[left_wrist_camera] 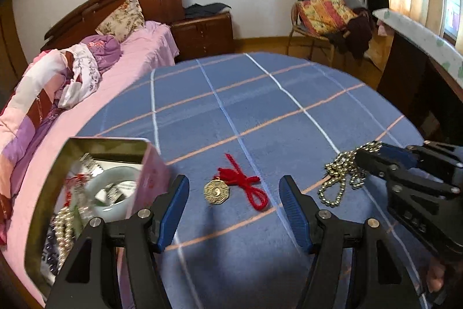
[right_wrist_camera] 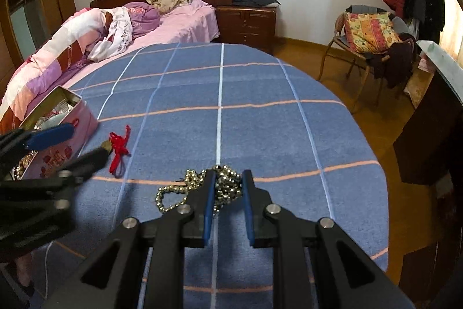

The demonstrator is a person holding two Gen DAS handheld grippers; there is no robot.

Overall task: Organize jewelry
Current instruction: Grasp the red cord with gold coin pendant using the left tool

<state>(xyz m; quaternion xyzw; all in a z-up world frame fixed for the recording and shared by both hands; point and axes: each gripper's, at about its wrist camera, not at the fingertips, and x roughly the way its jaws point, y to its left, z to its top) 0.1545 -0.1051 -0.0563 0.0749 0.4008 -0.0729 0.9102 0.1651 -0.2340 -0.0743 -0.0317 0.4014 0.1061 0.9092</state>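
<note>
No legible text anywhere.

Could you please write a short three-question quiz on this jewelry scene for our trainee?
1. True or false: the right tool is closed on the bead chain.
2. Which piece lies on the blue cloth between the fingers of the open left tool?
A. a jade bangle
B. the gold pendant on a red cord
C. a watch
3. Fill in: the pink tin with jewelry inside sits on the ____ side of the left wrist view.

Key: 1 true; 2 B; 3 left.
</note>
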